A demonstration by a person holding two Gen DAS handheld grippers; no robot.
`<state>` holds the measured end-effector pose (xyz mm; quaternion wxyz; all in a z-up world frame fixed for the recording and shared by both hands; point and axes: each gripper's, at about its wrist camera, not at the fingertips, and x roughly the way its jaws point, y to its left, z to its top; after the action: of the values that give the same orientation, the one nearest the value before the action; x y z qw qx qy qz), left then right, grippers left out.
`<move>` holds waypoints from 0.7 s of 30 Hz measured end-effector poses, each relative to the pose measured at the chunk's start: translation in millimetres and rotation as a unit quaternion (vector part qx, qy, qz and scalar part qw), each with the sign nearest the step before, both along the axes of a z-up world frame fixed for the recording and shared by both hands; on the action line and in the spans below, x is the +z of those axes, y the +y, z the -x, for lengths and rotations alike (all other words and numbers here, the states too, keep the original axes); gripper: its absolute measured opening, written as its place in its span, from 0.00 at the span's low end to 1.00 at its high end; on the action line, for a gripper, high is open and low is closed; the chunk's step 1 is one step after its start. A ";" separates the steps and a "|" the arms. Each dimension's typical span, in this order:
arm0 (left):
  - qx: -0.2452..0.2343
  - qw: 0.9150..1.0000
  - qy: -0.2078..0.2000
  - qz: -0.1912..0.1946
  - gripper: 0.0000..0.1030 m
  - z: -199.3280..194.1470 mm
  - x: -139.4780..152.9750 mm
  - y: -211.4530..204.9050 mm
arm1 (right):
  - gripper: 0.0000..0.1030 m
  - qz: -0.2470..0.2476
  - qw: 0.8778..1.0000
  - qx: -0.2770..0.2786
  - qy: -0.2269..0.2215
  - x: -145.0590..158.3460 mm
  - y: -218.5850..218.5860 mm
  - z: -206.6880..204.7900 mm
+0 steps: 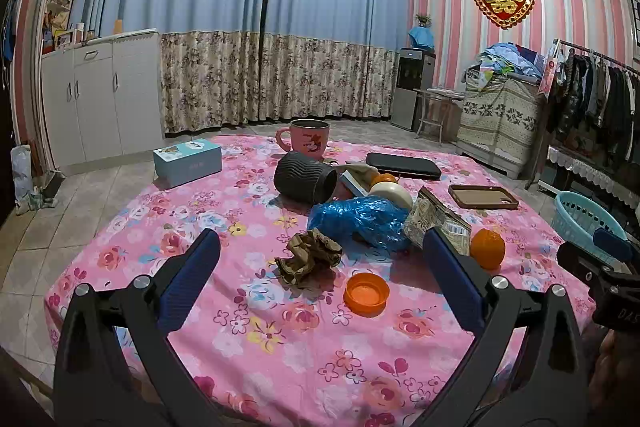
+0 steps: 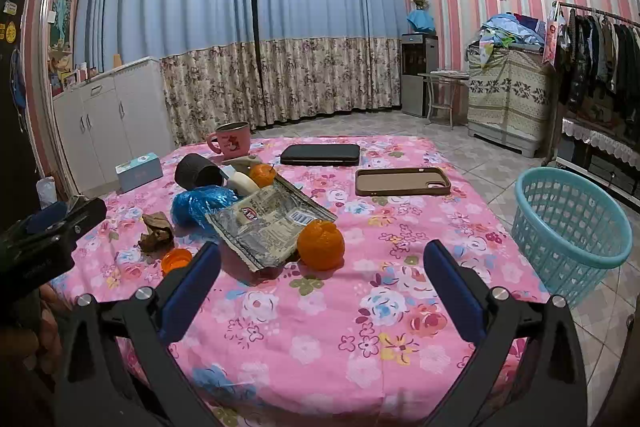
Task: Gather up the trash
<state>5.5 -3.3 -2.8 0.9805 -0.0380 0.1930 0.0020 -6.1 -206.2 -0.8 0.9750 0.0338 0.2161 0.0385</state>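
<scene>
On the pink flowered table (image 1: 280, 347) lie a crumpled brown paper (image 1: 310, 257), an orange bottle cap (image 1: 366, 293), a crumpled blue plastic bag (image 1: 360, 217) and a silver snack wrapper (image 1: 436, 219). My left gripper (image 1: 320, 247) is open and empty, its jaws standing either side of the paper and cap. My right gripper (image 2: 320, 259) is open and empty, just short of the wrapper (image 2: 268, 227) and an orange (image 2: 320, 245). A light blue basket (image 2: 572, 223) stands on the floor to the right of the table.
A dark ribbed cup (image 1: 306, 177) lies on its side. A pink mug (image 1: 308, 139), a tissue box (image 1: 187, 163), a black case (image 1: 402, 165), a brown phone case (image 1: 482, 197), an orange (image 1: 487, 249) and a white roll (image 1: 390, 193) are on the table.
</scene>
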 end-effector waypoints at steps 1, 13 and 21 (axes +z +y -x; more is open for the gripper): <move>0.000 1.000 0.000 0.000 0.95 0.1 -0.2 -0.1 | 0.96 0.001 1.000 0.000 0.000 0.0 0.1 0.0; 0.000 1.000 0.000 -0.001 0.95 0.1 -0.1 0.0 | 0.96 -0.001 1.000 -0.003 -0.003 0.5 -0.6 0.9; 0.000 1.000 0.000 -0.001 0.95 0.0 0.0 -0.1 | 0.96 0.002 1.000 0.000 0.001 0.4 1.4 0.2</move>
<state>5.5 -3.4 -2.8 0.9805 -0.0367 0.1928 0.0018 -6.3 -204.8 -0.5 0.9749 0.0320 0.2172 0.0380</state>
